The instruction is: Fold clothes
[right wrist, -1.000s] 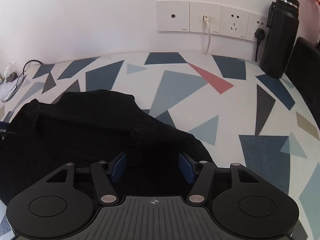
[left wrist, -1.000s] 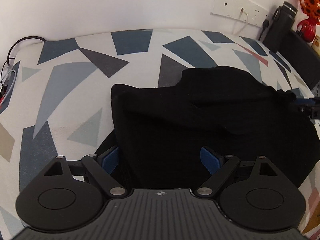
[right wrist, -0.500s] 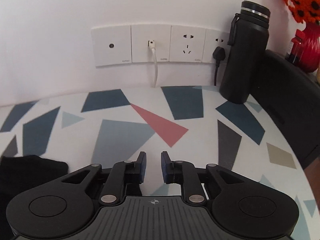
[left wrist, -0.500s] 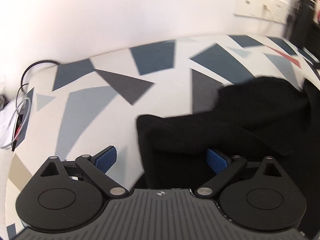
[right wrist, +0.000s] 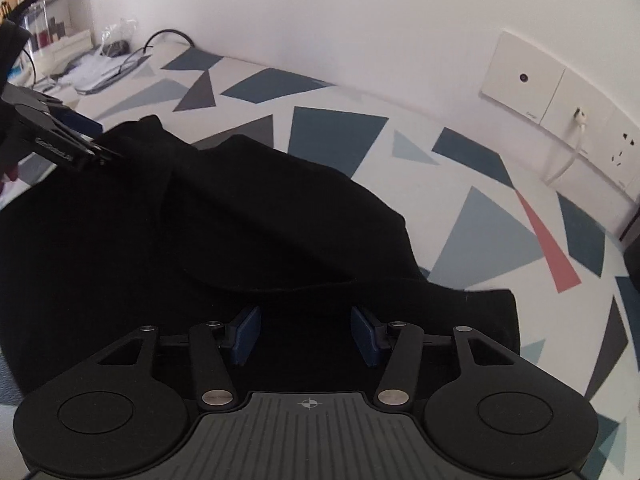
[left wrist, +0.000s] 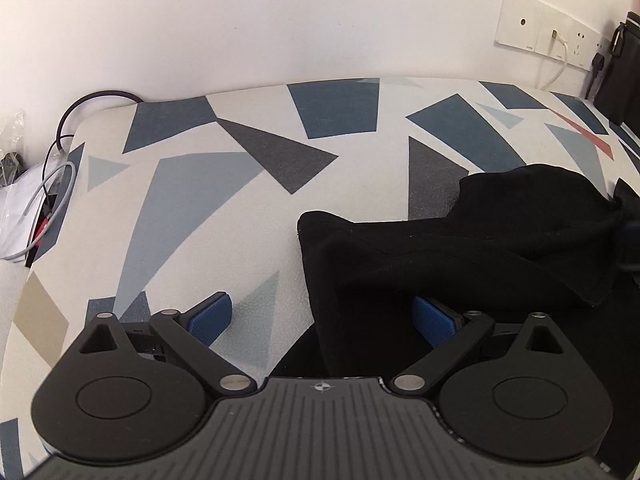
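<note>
Broadly, the desk (left wrist: 248,184), covered in a white cloth with blue and grey triangles, carries one black garment (right wrist: 224,232) lying in a loose, partly folded heap toward its near side, well apart from the wall sockets (right wrist: 532,84) and the black bottle (left wrist: 624,72).

By its look the garment is soft, light and limp: it will sag and drape from any single hold rather than keep its shape, and thick folded layers may slip past each other. The likeliest places to take hold are its edges and corners, one at each end, such as the raised corner (left wrist: 316,224) in the left wrist view.

Its long axis seems to run side to side across the desk, between the two grippers, with that corner pointing toward the wall; which end is the collar or hem I cannot tell.

The left gripper (left wrist: 322,316) has its fingers spread wide, straddling the garment's left edge without pressing it. The right gripper (right wrist: 306,334) is opening its fingers over the cloth, gripping nothing.
</note>
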The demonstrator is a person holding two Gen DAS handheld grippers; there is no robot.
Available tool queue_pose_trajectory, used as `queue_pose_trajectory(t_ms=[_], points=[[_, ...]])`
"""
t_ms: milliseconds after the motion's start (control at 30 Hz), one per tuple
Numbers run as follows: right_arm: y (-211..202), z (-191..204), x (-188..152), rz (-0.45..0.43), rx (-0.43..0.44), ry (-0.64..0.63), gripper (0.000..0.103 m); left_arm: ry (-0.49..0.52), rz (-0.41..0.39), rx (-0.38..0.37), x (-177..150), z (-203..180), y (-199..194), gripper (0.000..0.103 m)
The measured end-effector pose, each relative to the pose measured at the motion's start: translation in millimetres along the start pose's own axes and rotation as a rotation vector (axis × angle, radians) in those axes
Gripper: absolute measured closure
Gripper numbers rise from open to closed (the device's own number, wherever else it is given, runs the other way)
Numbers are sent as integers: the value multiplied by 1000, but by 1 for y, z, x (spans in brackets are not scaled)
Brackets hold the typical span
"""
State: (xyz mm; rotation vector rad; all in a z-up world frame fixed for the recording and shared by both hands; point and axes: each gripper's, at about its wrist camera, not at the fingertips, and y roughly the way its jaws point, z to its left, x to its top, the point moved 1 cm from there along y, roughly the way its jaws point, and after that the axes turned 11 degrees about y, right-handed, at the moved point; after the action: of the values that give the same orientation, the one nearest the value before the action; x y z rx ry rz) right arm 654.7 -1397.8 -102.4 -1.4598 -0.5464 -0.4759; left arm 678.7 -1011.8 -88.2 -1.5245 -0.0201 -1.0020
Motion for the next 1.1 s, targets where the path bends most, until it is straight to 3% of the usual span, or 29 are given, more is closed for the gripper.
queue_pose_trajectory(t_ms=[167,233,333,433,600,667,767,900,967,1100], points=[[24,-33,39,-129,-165,226,57,-17,-7,23,2,-2,-2,3],[20,-44,48,-129,-126,291,57,-24,-48,9,3,-3,-11,3],[4,-35,46,-117,-25,200,49,-7,-86,-59,6,-10,-22,3],[-6,-15,31,-52,60,67,45,83,-80,-129,8,-28,-25,3],[-1,18,5,17,49,-60,35,306,-45,-137,7,-69,-13,3],[4,24,0,4,17,-74,33,339,-70,-119,11,-75,-7,2],[14,19,11,-53,-29,-38,34,340,-97,-50,27,-73,6,1],[30,-14,43,-179,-217,159,37,257,-144,198,55,-49,13,2],[27,-33,55,-196,-199,271,39,158,-153,216,61,-30,10,2],[17,-40,54,-159,-83,221,39,87,-99,101,50,-4,10,2]])
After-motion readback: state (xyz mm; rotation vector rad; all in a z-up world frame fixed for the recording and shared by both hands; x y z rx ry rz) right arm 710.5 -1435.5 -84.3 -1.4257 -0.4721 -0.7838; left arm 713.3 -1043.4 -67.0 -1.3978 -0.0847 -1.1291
